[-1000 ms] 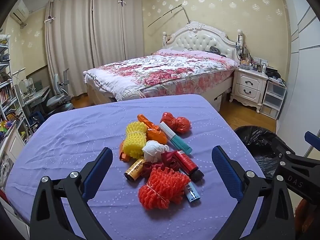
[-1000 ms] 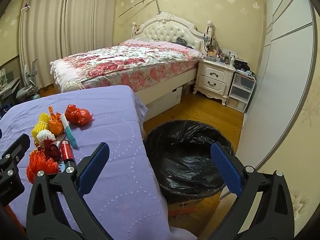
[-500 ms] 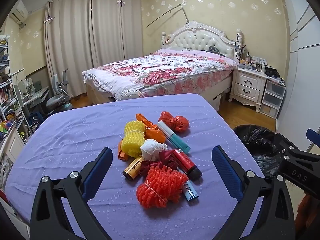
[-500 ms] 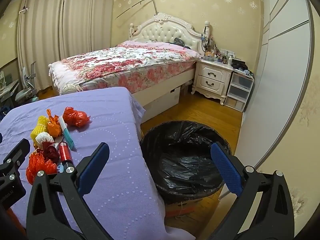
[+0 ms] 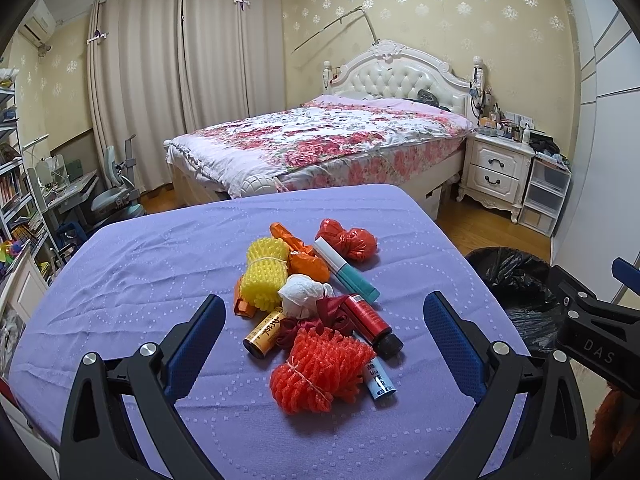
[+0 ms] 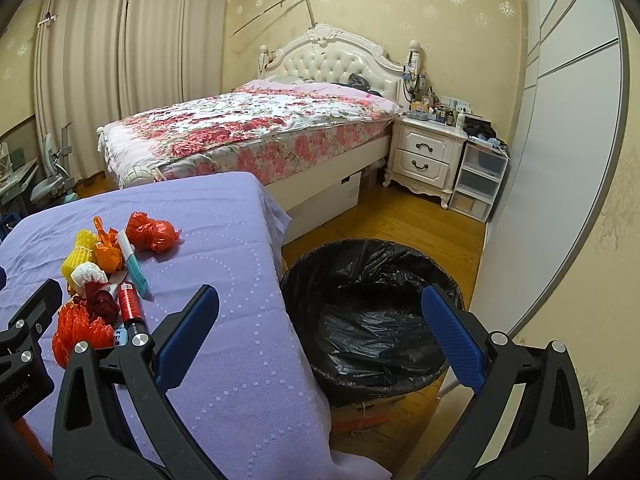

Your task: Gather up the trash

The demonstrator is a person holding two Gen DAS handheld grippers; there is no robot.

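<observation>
The trash is gathered in one loose pile near the middle of the desk (image 5: 132, 264), which is covered by a purple cloth. Nearest the left gripper (image 5: 325, 342) lies a red foam net (image 5: 320, 368), with a blue-labelled tube (image 5: 380, 378) tucked against it and partly hidden. Just beyond the net are found a red bottle (image 5: 370, 322), a yellow-labelled can (image 5: 266, 332) and a white crumpled wad (image 5: 302, 294); farther out lie a yellow foam net (image 5: 266, 274), a teal tube (image 5: 346, 270) and a knotted red bag (image 5: 348, 240). Nothing from the pile appears to have been collected yet, though the bottom of the bin cannot be seen clearly.

The left gripper is held wide apart and empty, just short of the red foam net. The right gripper (image 6: 320, 340) is likewise spread wide and empty, poised toward the black-lined bin (image 6: 372, 308), which stands on the floor beside the desk edge.

Because the items touch and overlap, a closing grasp on the red foam net could drag the tube or bottle along, or roll the round bottle toward the desk edge. The soft net may also be compressed and slipped, and the loose cloth could be pinched if the gripper is lowered too far.
</observation>
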